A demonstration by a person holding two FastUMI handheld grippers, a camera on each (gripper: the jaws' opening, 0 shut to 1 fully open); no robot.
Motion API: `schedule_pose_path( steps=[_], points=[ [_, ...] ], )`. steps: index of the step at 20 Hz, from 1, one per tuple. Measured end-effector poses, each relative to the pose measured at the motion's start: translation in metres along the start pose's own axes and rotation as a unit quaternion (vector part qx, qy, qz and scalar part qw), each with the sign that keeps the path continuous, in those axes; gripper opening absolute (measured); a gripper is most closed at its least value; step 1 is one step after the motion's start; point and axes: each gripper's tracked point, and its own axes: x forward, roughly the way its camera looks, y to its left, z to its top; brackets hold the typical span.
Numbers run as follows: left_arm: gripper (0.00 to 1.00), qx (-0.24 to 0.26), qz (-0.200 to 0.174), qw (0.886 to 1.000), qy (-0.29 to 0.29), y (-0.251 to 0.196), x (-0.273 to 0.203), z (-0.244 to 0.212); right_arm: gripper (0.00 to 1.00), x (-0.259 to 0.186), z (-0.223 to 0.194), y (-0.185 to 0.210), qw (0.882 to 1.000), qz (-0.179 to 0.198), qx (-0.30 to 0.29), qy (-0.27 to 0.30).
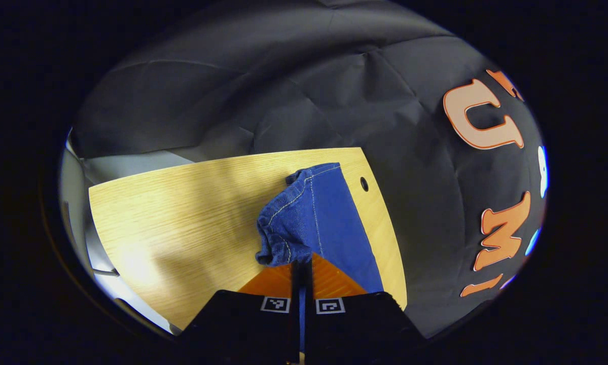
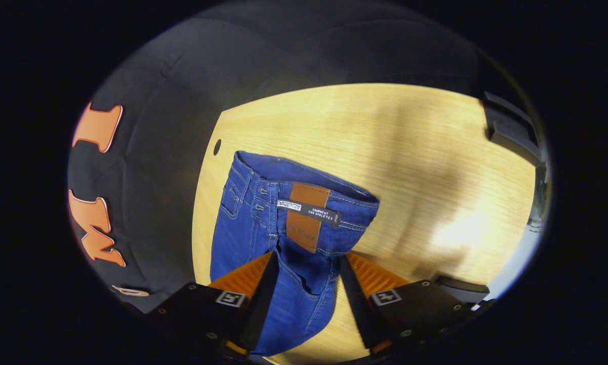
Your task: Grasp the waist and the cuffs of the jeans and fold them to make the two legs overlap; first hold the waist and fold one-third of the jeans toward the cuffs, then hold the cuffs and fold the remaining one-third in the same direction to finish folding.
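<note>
Where the left gripper view looks along its fingers, the left hand-held gripper (image 1: 301, 268) stands pressed together on a bunched cuff end of the jeans (image 1: 314, 218), a thin strip of denim caught between the two fingers. That cuff end is raised over the wooden table (image 1: 182, 213), near a small round hole (image 1: 364, 184) by the table's edge. In the right gripper view, the right hand-held gripper (image 2: 304, 284) is spread, its fingers standing either side of the jeans (image 2: 283, 223) below the waistband; whether either finger touches the cloth cannot be told. A brown patch (image 2: 306, 218) sits on the waistband. The waist end lies near the table (image 2: 410, 167) edge.
</note>
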Motion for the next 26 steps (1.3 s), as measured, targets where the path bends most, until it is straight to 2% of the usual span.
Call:
schedule_pose_path(
  steps=[3, 4, 6, 7, 8, 9, 10, 12, 15, 18, 20, 21, 23, 26],
  points=[
    [0.04, 0.006, -0.002, 1.0, -0.003, -0.004, -0.003, 0.001, 0.22, 0.003, 0.0, -0.002, 0.998, -0.004, 0.056, -0.008],
    [0.04, 0.009, 0.0, 1.0, -0.006, -0.006, -0.004, 0.004, 0.18, -0.001, -0.002, 0.007, 0.998, 0.016, 0.056, -0.008],
    [0.04, 0.009, 0.006, 1.0, -0.012, -0.005, -0.006, 0.006, 0.19, -0.009, -0.003, 0.017, 0.999, 0.029, 0.043, -0.006],
    [0.04, 0.006, 0.007, 1.0, -0.013, -0.006, -0.008, 0.006, 0.18, -0.013, 0.003, 0.016, 0.999, 0.025, 0.034, -0.014],
    [0.04, 0.004, 0.006, 1.0, -0.015, -0.008, -0.009, 0.007, 0.17, -0.009, 0.005, 0.009, 0.999, 0.002, 0.034, -0.017],
    [0.04, 0.006, 0.008, 1.0, -0.016, -0.007, -0.009, 0.007, 0.1, -0.019, 0.003, 0.012, 0.999, 0.0, 0.039, -0.012],
    [0.04, 0.009, 0.015, 1.0, -0.017, -0.005, -0.01, 0.008, 0.1, -0.017, 0.0, 0.023, 0.999, 0.013, 0.041, -0.005],
    [0.04, 0.01, 0.012, 1.0, -0.015, -0.011, -0.011, 0.007, 0.1, -0.023, -0.001, 0.032, 1.0, 0.005, 0.03, -0.008],
    [0.04, 0.009, 0.031, 0.999, -0.011, -0.009, -0.012, 0.008, 0.1, -0.029, 0.004, 0.038, 0.999, -0.017, 0.027, -0.006],
    [0.04, 0.014, 0.033, 0.999, -0.012, -0.019, -0.014, 0.015, 0.09, -0.039, 0.007, 0.059, 0.999, -0.001, 0.039, 0.006],
    [0.04, 0.009, 0.037, 0.999, -0.011, -0.027, -0.015, 0.02, 0.09, -0.036, 0.01, 0.079, 0.999, -0.006, 0.039, 0.017],
    [0.04, 0.01, 0.042, 0.999, -0.01, -0.032, -0.015, 0.022, 0.09, -0.036, 0.012, 0.087, 0.999, -0.006, 0.049, 0.022],
    [0.04, 0.009, 0.075, 0.997, 0.002, -0.031, -0.012, 0.021, 0.09, -0.034, 0.014, 0.096, 0.998, -0.018, 0.054, 0.035],
    [0.04, -0.001, 0.066, 0.998, -0.001, -0.055, -0.006, 0.029, 0.1, -0.027, 0.02, 0.113, 0.998, -0.025, 0.043, 0.049]
  ],
)
